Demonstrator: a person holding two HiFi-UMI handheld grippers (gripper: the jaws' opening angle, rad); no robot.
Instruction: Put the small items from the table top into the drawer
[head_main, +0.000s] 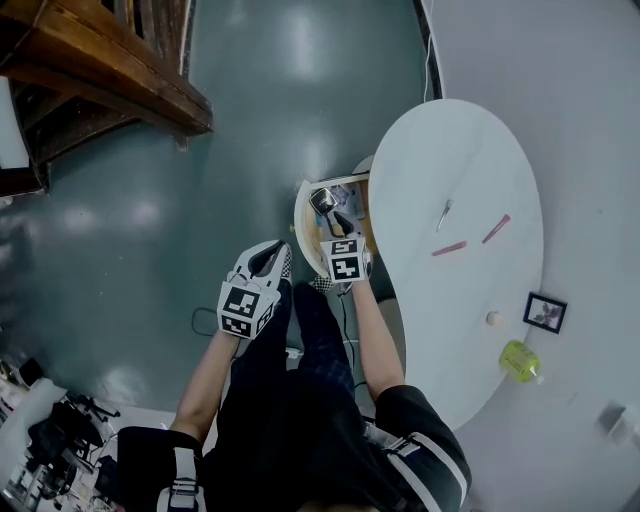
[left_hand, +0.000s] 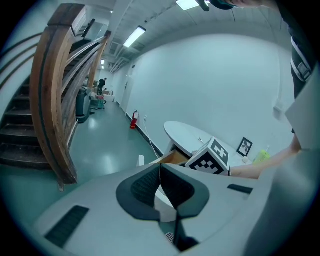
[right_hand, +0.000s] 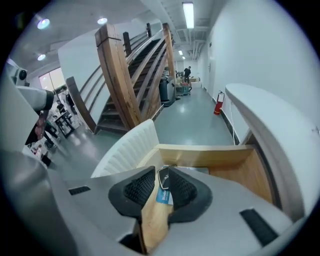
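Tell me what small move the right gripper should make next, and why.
Probably move the right gripper from above the open drawer across to the table top, toward the nearer pink stick. Its jaws stand only slightly apart with nothing between them, and that stick lies on the table, not yet put away.

Your drawer (head_main: 303, 225) stands pulled open under the white table (head_main: 450, 150), wooden inside, with a dark item (head_main: 322, 200) lying in it. On the table top you see a pink stick (head_main: 449, 248), a second pink stick (head_main: 496, 229), a small metal piece (head_main: 444, 214), a cream ball (head_main: 492, 318), a yellow-green bottle (head_main: 519, 361) and a framed picture (head_main: 545, 312).
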